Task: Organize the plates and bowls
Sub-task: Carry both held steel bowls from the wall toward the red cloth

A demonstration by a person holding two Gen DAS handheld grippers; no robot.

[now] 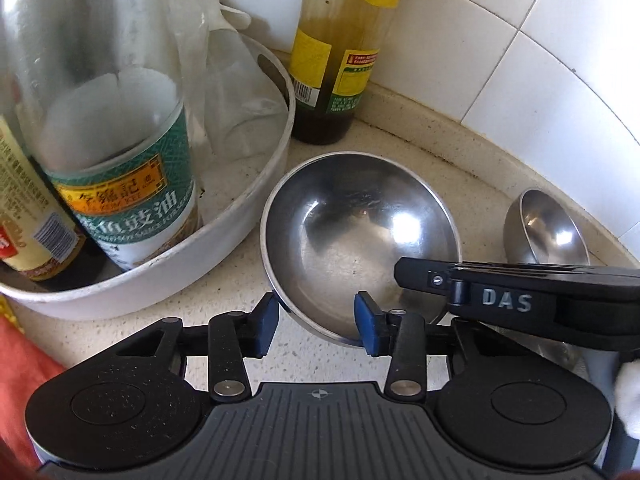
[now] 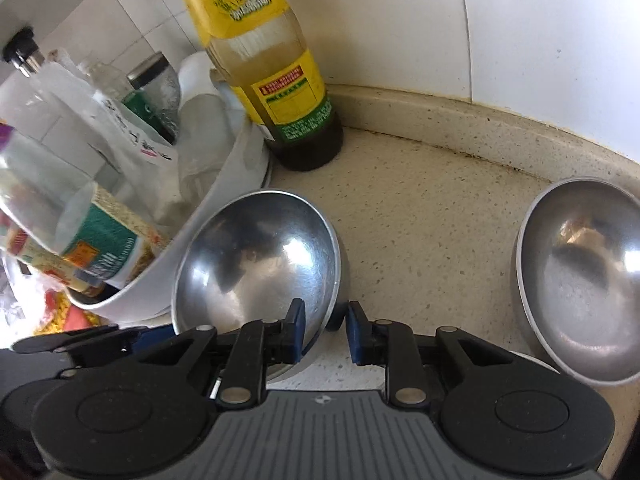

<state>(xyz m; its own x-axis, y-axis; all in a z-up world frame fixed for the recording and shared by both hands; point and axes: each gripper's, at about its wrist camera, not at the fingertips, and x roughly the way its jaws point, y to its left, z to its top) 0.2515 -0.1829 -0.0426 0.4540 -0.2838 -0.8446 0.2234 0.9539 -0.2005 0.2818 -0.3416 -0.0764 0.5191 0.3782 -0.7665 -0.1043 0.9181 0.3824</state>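
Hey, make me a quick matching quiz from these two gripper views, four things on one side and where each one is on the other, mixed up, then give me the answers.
Things:
1. near steel bowl
2. far steel bowl
3. yellow-label bottle
4. green-label bottle

Places:
A. standing inside the white tub
B. standing on the counter by the tiled wall
C. alone on the counter, off to the right
D. rim straddled by both the left gripper and the right gripper

Pairs: 1-D, 2-C, 3-B, 4-A
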